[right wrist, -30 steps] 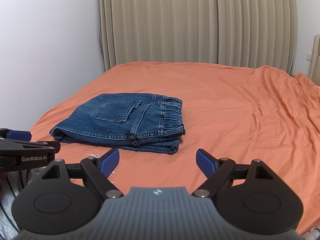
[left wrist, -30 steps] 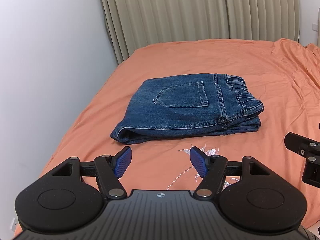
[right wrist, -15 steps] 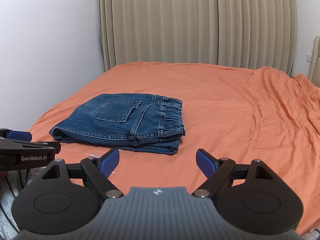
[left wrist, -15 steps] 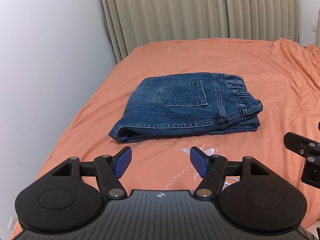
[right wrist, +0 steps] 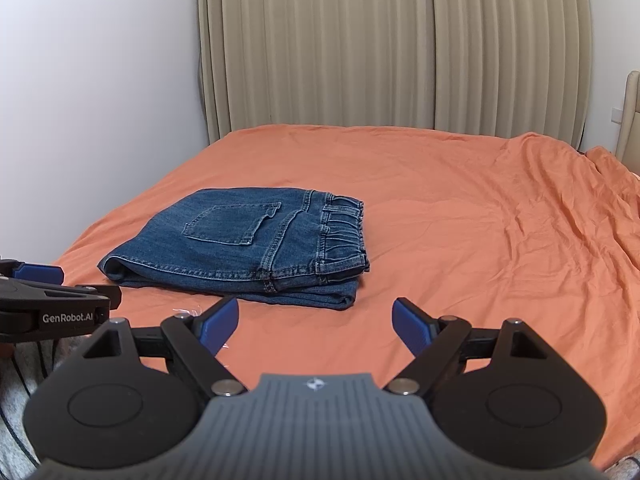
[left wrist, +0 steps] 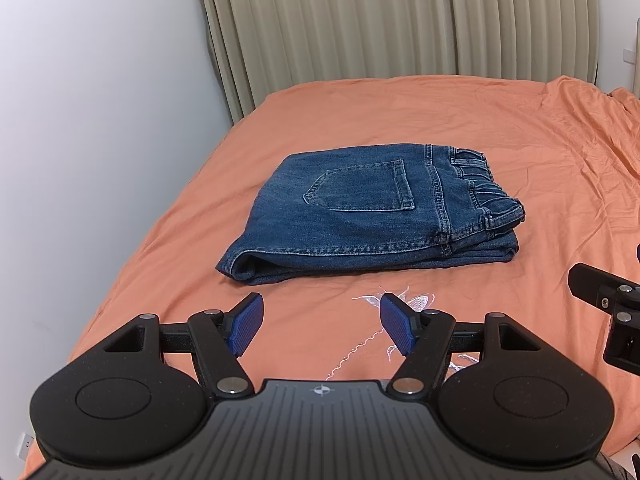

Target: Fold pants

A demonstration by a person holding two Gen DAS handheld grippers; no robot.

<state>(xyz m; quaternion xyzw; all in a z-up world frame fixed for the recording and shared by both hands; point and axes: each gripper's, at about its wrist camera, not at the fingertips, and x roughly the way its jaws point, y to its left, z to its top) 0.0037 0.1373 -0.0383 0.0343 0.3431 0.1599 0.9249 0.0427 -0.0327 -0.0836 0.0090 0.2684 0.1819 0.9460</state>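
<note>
Blue jeans [left wrist: 372, 212] [right wrist: 244, 244] lie folded into a compact stack on the orange bed sheet [left wrist: 540, 168] [right wrist: 460, 216], back pocket up and elastic waistband to the right. My left gripper [left wrist: 320, 316] hovers open just in front of the stack's near edge, nothing between its blue pads. In the right wrist view my right gripper [right wrist: 314, 320] also stands open and empty, in front of the jeans' right corner. Part of the left gripper's body shows at the left edge of that view, and part of the right one at the right edge of the left wrist view.
A white wall [left wrist: 100, 120] runs close along the bed's left side. Beige pleated curtains [right wrist: 400, 48] hang behind the far edge. The sheet is wrinkled on the right half [right wrist: 560, 220]. White embroidery [left wrist: 400, 304] marks the sheet in front of the jeans.
</note>
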